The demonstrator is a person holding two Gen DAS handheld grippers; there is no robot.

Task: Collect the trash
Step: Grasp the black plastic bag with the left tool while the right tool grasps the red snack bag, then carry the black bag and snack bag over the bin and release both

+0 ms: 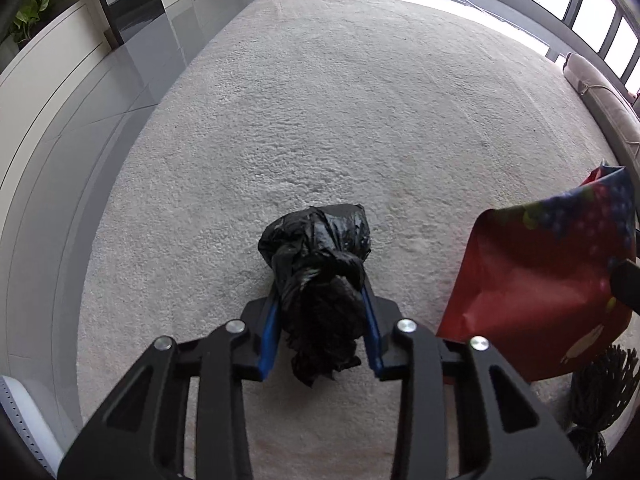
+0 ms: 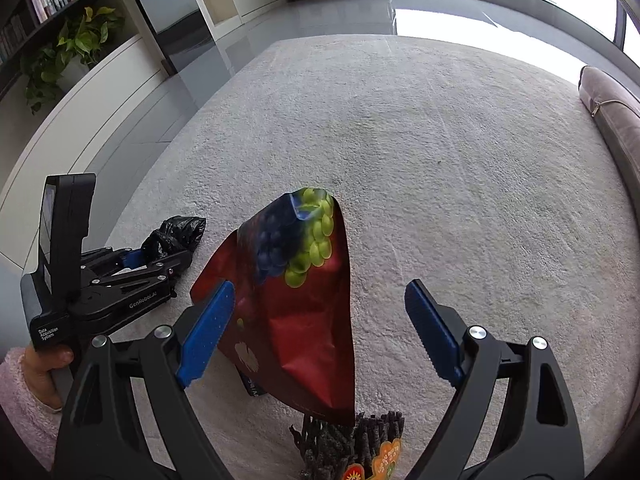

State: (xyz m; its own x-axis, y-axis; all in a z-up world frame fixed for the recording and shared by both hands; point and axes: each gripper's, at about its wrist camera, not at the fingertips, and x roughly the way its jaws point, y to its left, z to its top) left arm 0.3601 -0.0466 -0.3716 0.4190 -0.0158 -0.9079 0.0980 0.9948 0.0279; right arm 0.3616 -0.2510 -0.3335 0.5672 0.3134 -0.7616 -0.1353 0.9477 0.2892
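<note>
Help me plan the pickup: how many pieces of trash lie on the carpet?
3. A black plastic bag between the left tongs; a red fruit-print pouch between the open right tongs; a dark twiggy bundle below the pouch. More may lie outside view.

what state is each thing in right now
black bag: knotted, on the rug, its bunched neck between the left pads
left hand-held gripper: shut on the bag's neck
right hand-held gripper: open, holding nothing
red pouch: crumpled, lying on the rug
</note>
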